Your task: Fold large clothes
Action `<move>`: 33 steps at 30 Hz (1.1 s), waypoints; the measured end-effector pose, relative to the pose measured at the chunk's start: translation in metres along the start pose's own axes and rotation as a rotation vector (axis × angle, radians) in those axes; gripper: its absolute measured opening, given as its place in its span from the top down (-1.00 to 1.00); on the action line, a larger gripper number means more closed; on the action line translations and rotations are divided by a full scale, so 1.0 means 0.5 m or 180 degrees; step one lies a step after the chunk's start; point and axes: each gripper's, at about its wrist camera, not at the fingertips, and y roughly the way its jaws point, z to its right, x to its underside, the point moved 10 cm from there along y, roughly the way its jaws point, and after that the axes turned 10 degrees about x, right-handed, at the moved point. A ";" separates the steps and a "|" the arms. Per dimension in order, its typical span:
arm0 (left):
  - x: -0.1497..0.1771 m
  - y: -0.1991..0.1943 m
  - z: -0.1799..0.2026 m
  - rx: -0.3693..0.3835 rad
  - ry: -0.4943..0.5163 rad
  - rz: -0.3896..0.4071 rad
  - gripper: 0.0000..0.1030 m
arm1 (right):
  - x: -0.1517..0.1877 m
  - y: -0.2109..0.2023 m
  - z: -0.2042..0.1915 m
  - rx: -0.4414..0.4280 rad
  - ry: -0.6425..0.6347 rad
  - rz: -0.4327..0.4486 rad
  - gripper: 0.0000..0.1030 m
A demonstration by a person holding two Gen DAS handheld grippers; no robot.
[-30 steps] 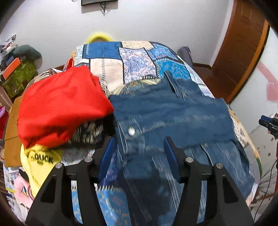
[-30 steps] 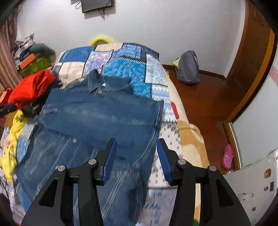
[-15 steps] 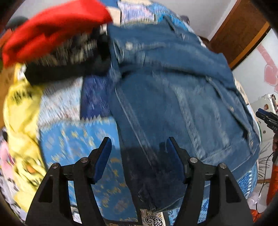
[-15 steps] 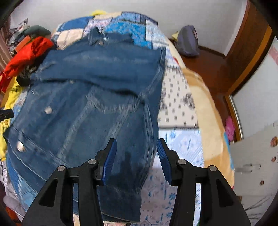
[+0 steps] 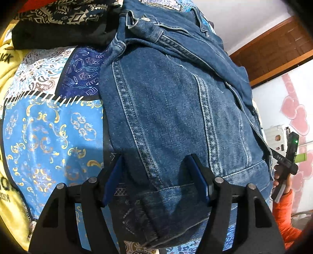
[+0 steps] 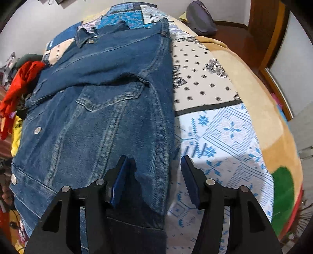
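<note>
A blue denim jacket [image 5: 176,109] lies flat on the patchwork bedspread [image 5: 49,127], its sleeves folded across the chest. My left gripper [image 5: 156,177] is open, low over the jacket's bottom left corner, its jaws either side of the side seam. In the right wrist view the jacket [image 6: 101,109] shows its collar at the far end and its pocket flap. My right gripper [image 6: 154,175] is open, low over the jacket's right edge near the hem, one jaw over denim, the other over the bedspread [image 6: 225,136]. The other hand-held gripper [image 5: 287,156] shows at the right.
A pile of clothes lies left of the jacket: a black patterned cloth [image 5: 58,21], a yellow garment [image 5: 7,64] and a red garment [image 6: 19,82]. A grey bag [image 6: 201,17] sits on the wooden floor beyond the bed. A wooden door frame [image 5: 273,48] stands at the right.
Both grippers have dropped and moved toward the jacket's hem end, now close over the fabric. Both stay open. The jacket has not moved.
</note>
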 end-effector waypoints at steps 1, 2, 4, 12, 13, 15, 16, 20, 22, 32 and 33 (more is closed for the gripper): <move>0.001 -0.002 0.004 0.0017 0.0033 0.0007 -0.21 | 0.001 -0.001 -0.007 -0.0032 -0.0031 -0.0001 0.05; 0.000 -0.004 0.011 0.0033 0.0067 0.0016 -0.09 | 0.002 -0.002 -0.015 -0.0056 -0.0049 -0.0009 0.16; 0.005 -0.009 0.022 0.0046 0.0148 0.0021 0.10 | 0.007 -0.008 -0.029 -0.0142 -0.0076 -0.0032 0.36; -0.011 -0.048 0.047 -0.0277 0.0475 0.0118 0.81 | 0.002 -0.041 -0.038 -0.0190 -0.0220 0.0088 0.81; -0.021 -0.062 0.052 -0.0249 0.0455 0.0179 0.84 | -0.009 -0.053 -0.039 -0.0200 -0.0219 0.0147 0.82; -0.041 -0.086 0.064 -0.0302 0.0490 0.0295 0.87 | -0.029 -0.072 -0.044 -0.0263 -0.0215 0.0245 0.82; -0.054 -0.102 0.072 -0.0343 0.0538 0.0376 0.87 | -0.046 -0.089 -0.050 -0.0292 -0.0222 0.0324 0.83; -0.113 -0.149 0.124 -0.0289 0.0650 0.0623 0.87 | -0.105 -0.136 -0.062 -0.0325 -0.0267 0.0610 0.84; -0.148 -0.166 0.150 -0.0214 0.0687 0.0713 0.87 | -0.147 -0.159 -0.064 -0.0373 -0.0237 0.0742 0.84; -0.366 -0.190 0.187 -0.0142 0.0564 0.1065 0.87 | -0.366 -0.175 -0.041 -0.0288 -0.0008 0.1110 0.85; -0.385 -0.188 0.181 -0.0148 0.0516 0.1082 0.87 | -0.383 -0.164 -0.038 -0.0265 0.0020 0.1102 0.85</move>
